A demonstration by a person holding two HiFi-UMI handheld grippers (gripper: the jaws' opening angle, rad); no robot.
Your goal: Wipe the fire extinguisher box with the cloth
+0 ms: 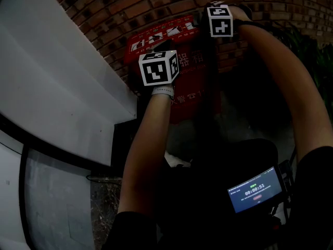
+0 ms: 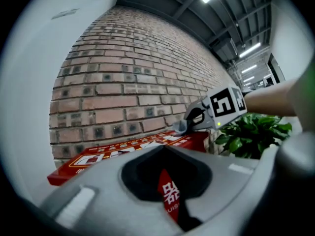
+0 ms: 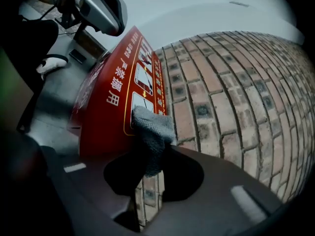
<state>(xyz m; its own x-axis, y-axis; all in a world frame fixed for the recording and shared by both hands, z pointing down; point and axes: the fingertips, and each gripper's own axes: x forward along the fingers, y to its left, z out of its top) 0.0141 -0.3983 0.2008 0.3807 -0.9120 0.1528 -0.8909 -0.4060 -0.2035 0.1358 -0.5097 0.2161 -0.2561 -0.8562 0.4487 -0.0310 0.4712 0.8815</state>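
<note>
The red fire extinguisher box (image 1: 162,35) stands against a brick wall. In the right gripper view the box (image 3: 106,102) shows its front and its top panel. My right gripper (image 3: 150,163) is shut on a grey cloth (image 3: 152,132), which presses on the box's top near the wall. From the left gripper view, the cloth (image 2: 180,127) and the right gripper (image 2: 199,117) sit at the far end of the box (image 2: 113,156). My left gripper (image 2: 166,173) hovers close to the box front, its jaws together with nothing held. The head view shows both marker cubes, left (image 1: 158,67) and right (image 1: 219,20).
The brick wall (image 2: 138,82) runs behind the box. A green potted plant (image 2: 251,134) stands just past the box's far end. A white slanted panel (image 1: 62,77) fills the left side. A small lit screen (image 1: 255,191) hangs at my chest.
</note>
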